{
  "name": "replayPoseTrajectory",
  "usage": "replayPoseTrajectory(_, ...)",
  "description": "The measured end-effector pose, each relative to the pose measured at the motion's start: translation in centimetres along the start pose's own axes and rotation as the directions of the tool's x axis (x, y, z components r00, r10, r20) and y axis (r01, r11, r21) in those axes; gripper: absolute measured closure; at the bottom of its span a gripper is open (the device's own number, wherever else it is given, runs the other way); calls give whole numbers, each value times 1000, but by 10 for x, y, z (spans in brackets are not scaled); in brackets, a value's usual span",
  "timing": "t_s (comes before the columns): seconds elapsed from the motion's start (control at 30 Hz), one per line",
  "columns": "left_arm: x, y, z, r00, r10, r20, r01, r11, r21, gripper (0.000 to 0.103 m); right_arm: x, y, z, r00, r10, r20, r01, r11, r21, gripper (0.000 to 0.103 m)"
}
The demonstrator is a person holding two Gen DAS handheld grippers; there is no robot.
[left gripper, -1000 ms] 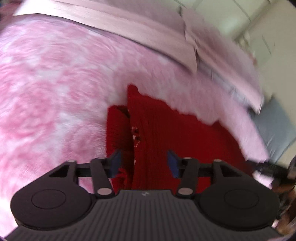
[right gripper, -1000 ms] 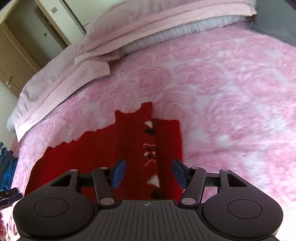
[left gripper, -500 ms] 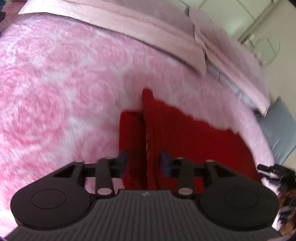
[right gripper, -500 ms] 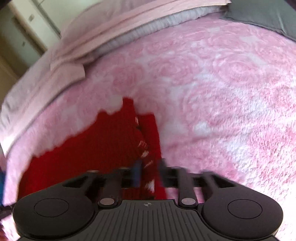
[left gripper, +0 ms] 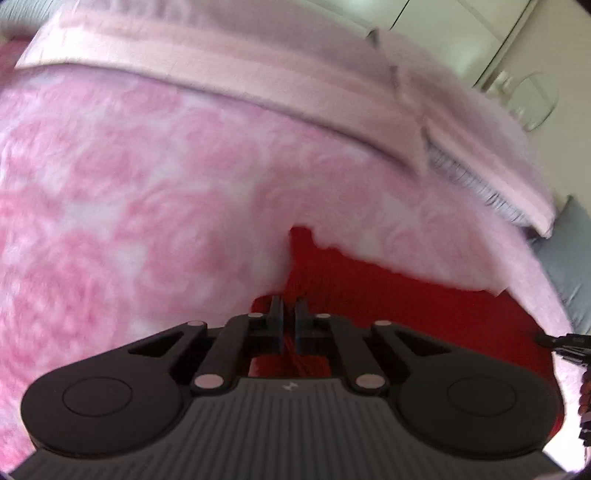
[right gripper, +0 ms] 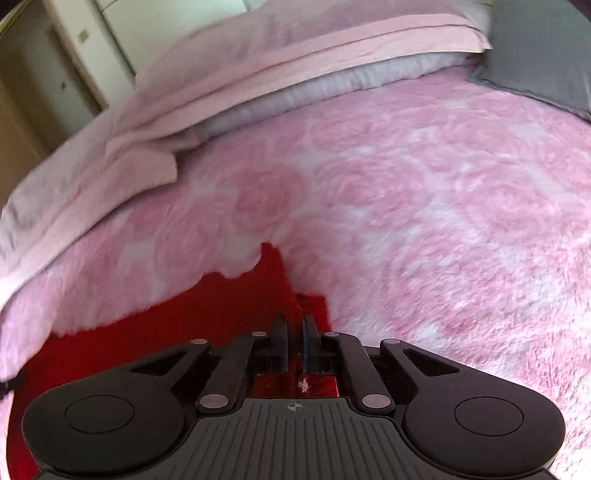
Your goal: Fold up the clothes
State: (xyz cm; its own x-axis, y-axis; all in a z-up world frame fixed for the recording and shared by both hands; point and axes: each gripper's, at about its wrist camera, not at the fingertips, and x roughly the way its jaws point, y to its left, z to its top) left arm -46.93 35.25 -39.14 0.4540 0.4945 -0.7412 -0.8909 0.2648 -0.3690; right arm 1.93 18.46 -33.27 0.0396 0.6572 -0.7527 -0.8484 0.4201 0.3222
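A red knitted garment (left gripper: 399,295) lies spread on a fluffy pink bedspread (left gripper: 129,221). In the left wrist view my left gripper (left gripper: 289,321) is shut on the garment's near left edge, with red knit pinched between the blue pads. In the right wrist view the same red garment (right gripper: 207,314) stretches off to the left, and my right gripper (right gripper: 294,343) is shut on its near right edge, where a small white pattern shows. The cloth under both gripper bodies is hidden.
Folded pale pink bedding (left gripper: 258,70) and pillows (right gripper: 295,66) line the far side of the bed. A grey cushion (right gripper: 535,51) lies at the far right corner. White cupboard doors (left gripper: 480,33) stand beyond the bed. The other gripper's dark tip (left gripper: 565,343) shows at the right edge.
Both grippers went from open to shut on the red garment's near corners. Both views now sit closer to the cloth, with more of the bedspread ahead.
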Motion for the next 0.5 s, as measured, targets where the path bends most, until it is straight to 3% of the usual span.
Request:
replayPoseTrajectory(0.13, 6, -8, -2, 999, 19, -28, -17, 999, 51, 91, -19, -3, -10, 1000, -24, -16, 25, 998, 61, 93)
replayPoseTrajectory(0.17, 1, -7, 0, 999, 20, -29, -19, 999, 32, 87, -24, -4, -12, 999, -30, -20, 32, 997, 76, 76)
replayPoseTrajectory(0.2, -9, -2, 1, 999, 27, -24, -27, 1000, -3, 76, -29, -5, -15, 999, -36, -24, 38, 995, 92, 62)
replayPoseTrajectory(0.23, -20, 4, 2, 999, 38, -18, -39, 998, -42, 70, -33, -6, -17, 999, -42, -28, 45, 993, 107, 38)
replayPoseTrajectory(0.27, -35, 13, 0, 999, 48, -15, -50, 994, -95, 63, -38, -7, -20, 998, -48, -33, 51, 991, 122, 35)
replayPoseTrajectory(0.33, -68, 31, -11, 999, 20, -26, -26, 974, -226, 63, -48, -9, -25, 997, -59, -42, 65, 986, 152, 35)
replayPoseTrajectory(0.4, -104, 40, -35, 998, -34, -51, 12, 924, -382, 57, -75, -16, -42, 998, -34, -49, 46, 962, 271, 34)
replayPoseTrajectory(0.43, -119, 43, -49, 997, -54, -63, 19, 887, -462, 55, -89, -20, -55, 999, -13, -48, 29, 937, 348, 34)
replayPoseTrajectory(0.5, -142, 45, -81, 991, -121, -54, 61, 778, -625, 51, -114, -32, -85, 998, 39, -49, -9, 861, 509, 27)
